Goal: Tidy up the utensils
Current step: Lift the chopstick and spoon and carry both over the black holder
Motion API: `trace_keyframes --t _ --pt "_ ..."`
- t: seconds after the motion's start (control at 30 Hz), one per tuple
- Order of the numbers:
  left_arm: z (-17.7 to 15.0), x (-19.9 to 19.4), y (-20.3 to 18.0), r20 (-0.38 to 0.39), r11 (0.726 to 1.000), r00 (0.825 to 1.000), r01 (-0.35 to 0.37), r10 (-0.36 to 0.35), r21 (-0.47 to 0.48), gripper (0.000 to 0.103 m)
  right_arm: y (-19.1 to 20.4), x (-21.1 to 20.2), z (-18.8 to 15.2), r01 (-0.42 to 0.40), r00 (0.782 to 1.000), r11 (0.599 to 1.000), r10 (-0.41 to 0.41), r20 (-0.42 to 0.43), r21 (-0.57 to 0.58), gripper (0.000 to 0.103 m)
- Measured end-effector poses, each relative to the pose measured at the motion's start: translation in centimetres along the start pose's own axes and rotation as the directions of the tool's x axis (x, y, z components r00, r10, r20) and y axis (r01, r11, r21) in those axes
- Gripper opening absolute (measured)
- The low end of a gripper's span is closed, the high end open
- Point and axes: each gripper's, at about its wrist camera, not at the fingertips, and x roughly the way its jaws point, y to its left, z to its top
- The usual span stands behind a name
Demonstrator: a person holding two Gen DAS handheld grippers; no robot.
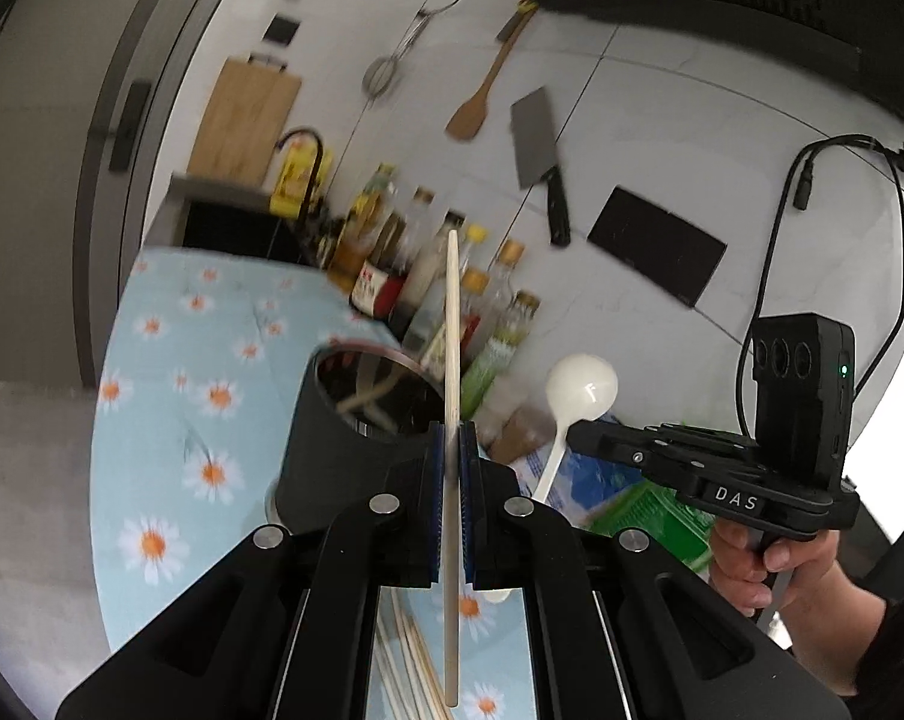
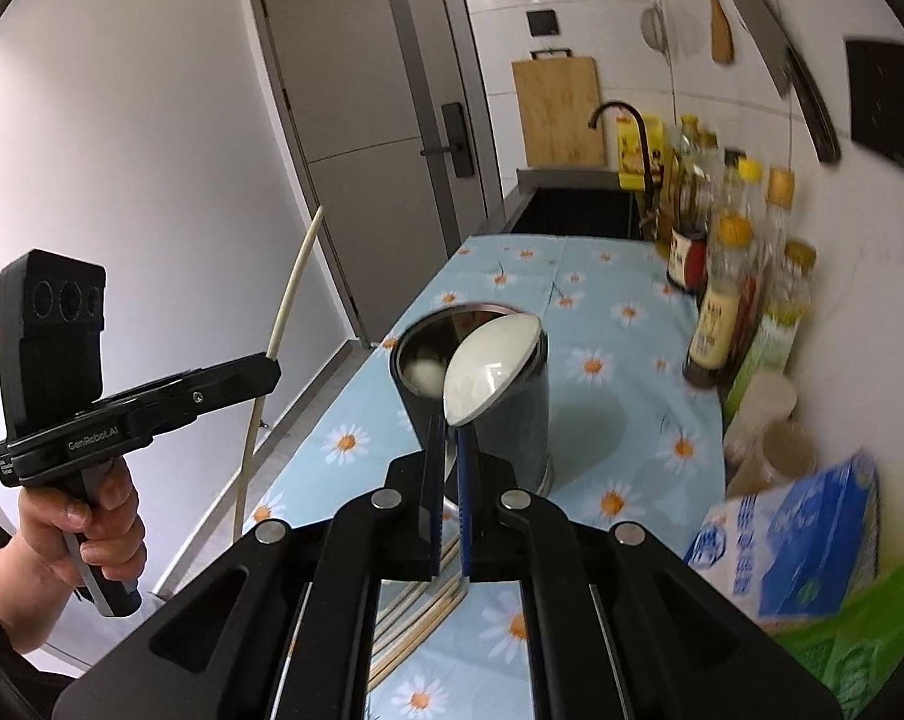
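Note:
My left gripper is shut on a pale chopstick that stands upright through its pads; it shows in the right wrist view too. My right gripper is shut on the handle of a white spoon, whose bowl hangs over the rim of the dark utensil cup. In the left wrist view the spoon is right of the cup. The cup holds a utensil inside. Several chopsticks lie on the daisy cloth below my grippers.
Bottles line the wall side of the blue daisy tablecloth. A blue carton and a green bag sit at the near right. A sink lies beyond. A cleaver, a wooden spatula and a strainer hang on the wall.

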Motion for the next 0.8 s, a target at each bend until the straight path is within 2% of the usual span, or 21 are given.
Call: trace_keyframes --t 0.3,0.6,0.8 --pt "3.2 1.1 -0.1 0.157 0.996 0.988 0.001 -0.015 0.087 0.004 0.2 0.5 4.1 0.029 0.998 0.998 -0.025 0.053 -0.061 0.005" --pt "5.7 2.8 0.8 0.313 0.992 0.948 0.014 -0.053 0.125 0.004 0.0 2.2 8.0 0.073 0.994 0.992 -0.064 0.091 -0.105 0.005" --pt "6.6 4.5 1.5 0.365 0.992 0.929 0.009 -0.054 0.124 0.004 -0.4 3.7 9.3 0.09 0.993 0.988 -0.079 0.091 -0.127 0.005"
